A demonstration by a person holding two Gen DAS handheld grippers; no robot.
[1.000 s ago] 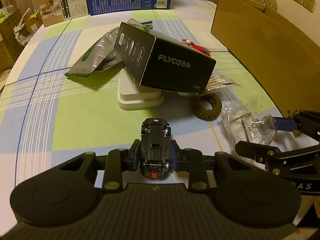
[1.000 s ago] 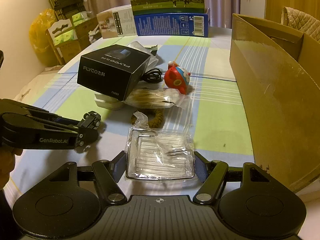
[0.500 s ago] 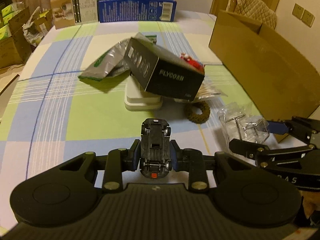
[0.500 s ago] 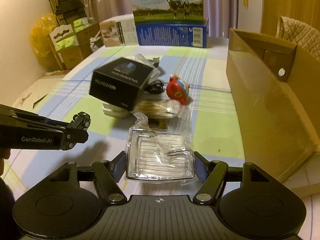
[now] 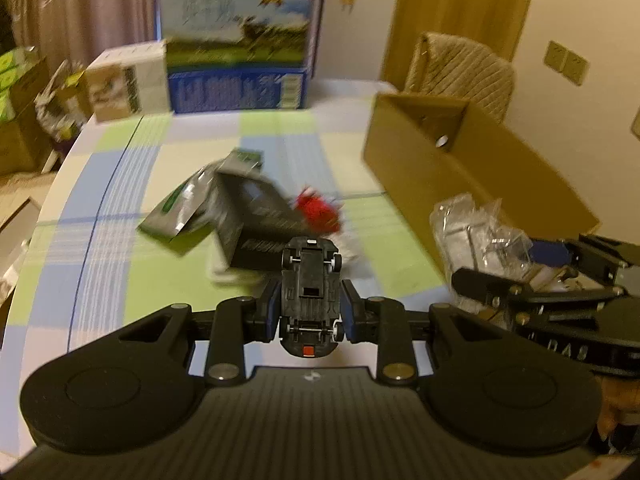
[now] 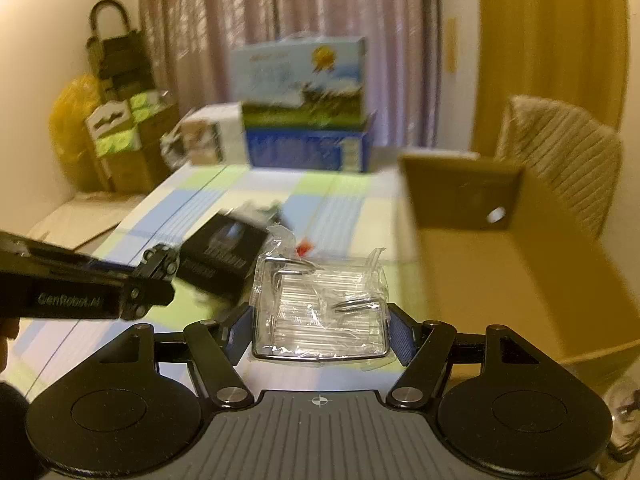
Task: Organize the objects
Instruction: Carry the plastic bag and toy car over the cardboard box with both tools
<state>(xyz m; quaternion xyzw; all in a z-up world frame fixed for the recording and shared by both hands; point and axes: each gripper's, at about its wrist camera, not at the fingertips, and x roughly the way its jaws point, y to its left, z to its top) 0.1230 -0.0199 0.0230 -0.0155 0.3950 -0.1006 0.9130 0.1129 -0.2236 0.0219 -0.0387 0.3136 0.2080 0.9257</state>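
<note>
My left gripper (image 5: 310, 316) is shut on a black toy car (image 5: 311, 296), held belly-up above the table. My right gripper (image 6: 320, 330) is shut on a clear plastic packet (image 6: 320, 304) with metal hooks inside, also lifted. The packet shows in the left wrist view (image 5: 476, 232), beside the open cardboard box (image 5: 460, 168), which stands at the right (image 6: 500, 256). The left gripper shows at the left of the right wrist view (image 6: 156, 264). A black FLYCO box (image 5: 256, 224), a silver pouch (image 5: 188, 208) and a red toy (image 5: 318, 210) lie on the checked tablecloth.
A blue milk carton (image 5: 236, 64) and a white box (image 5: 128, 84) stand at the table's far edge. A chair with a knitted cover (image 5: 464, 68) is behind the cardboard box. Cartons and a yellow bag (image 6: 76, 128) stand on the floor at the left.
Both grippers have risen and tilted up with their loads. The table items look smaller and lower, and the cardboard box's open top has come into view. The frames are motion-blurred.
</note>
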